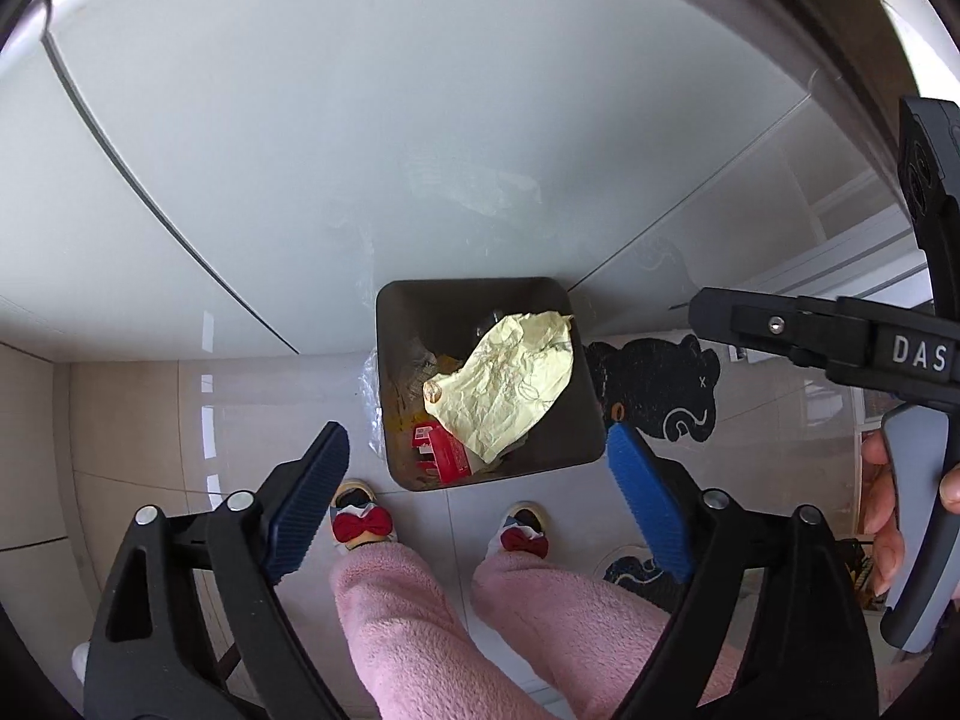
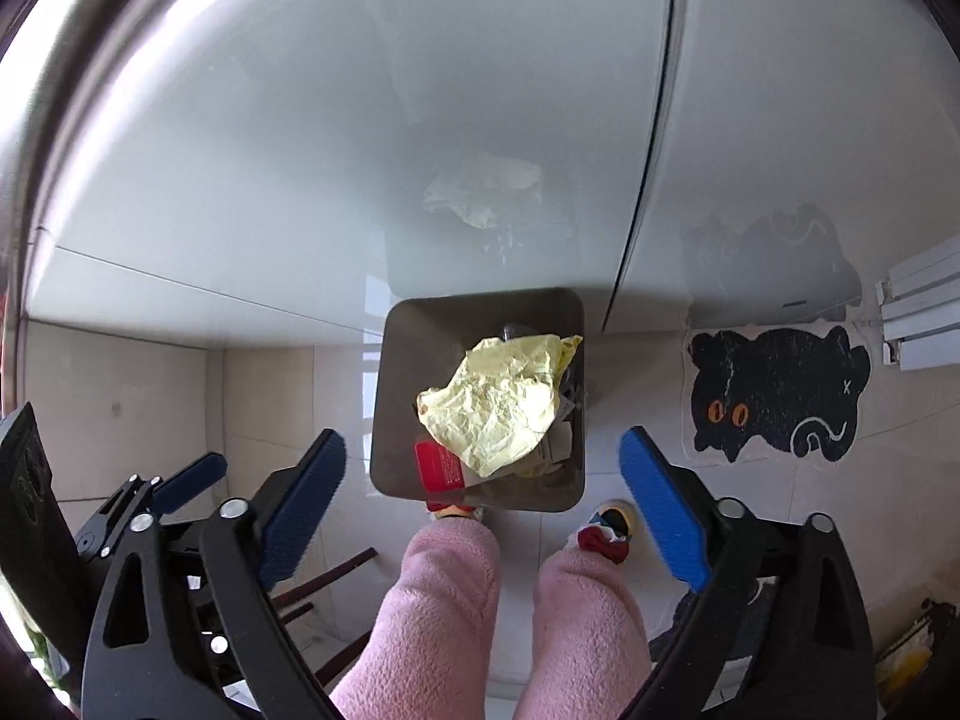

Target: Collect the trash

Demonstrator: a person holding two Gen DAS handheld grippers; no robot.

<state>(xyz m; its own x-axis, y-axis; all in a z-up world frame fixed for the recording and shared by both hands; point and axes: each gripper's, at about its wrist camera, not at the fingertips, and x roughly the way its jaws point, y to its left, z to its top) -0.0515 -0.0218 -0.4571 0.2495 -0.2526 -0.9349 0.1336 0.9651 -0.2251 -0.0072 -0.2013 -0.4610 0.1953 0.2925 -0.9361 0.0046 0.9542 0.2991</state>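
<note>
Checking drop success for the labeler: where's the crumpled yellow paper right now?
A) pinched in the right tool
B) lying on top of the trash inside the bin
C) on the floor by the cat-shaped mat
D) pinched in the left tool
B: the crumpled yellow paper lies inside the bin on top of a red package, while the left tool and right tool both stand open and empty above it.
</note>
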